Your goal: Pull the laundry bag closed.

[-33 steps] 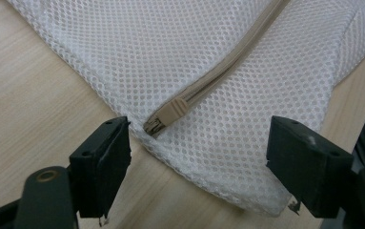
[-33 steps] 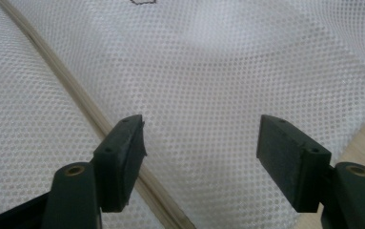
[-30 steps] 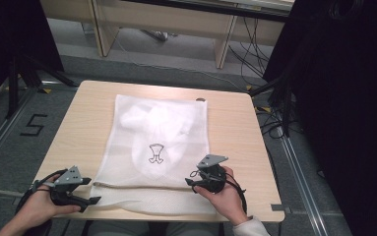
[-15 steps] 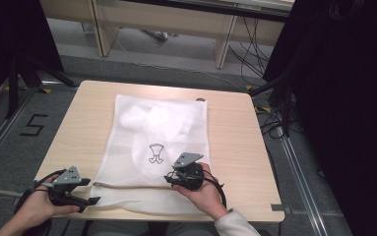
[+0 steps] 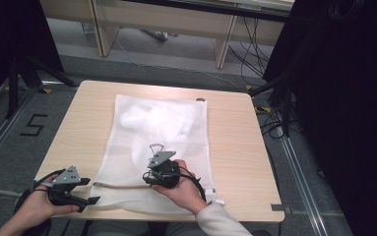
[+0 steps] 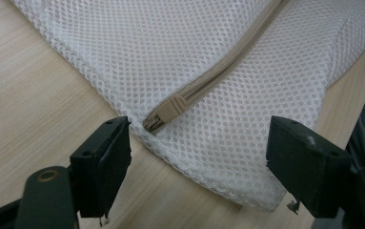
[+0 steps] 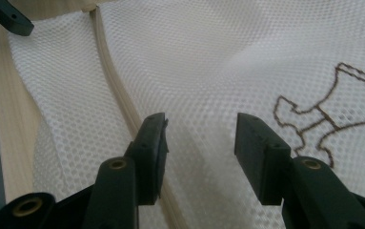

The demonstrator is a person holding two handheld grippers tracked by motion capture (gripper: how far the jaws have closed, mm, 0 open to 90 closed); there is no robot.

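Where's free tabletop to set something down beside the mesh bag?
Bare wood on the table right of the mesh bag, a similar strip to its left, and a narrow band behind it. The near edge is crowded: left gripper, right gripper.

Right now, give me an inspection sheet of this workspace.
Surface: light wooden table, bare around the bag.
Job's things: white mesh laundry bag lying flat; beige zipper closed, its end near the corner.
Clutter: nothing seen.
Grippers: left gripper open at the bag's corner; right gripper open over the mesh beside the zipper.
Cables: black cable trailing from the right gripper.
Surroundings: grey floor marked 5, desk legs, loose wires.
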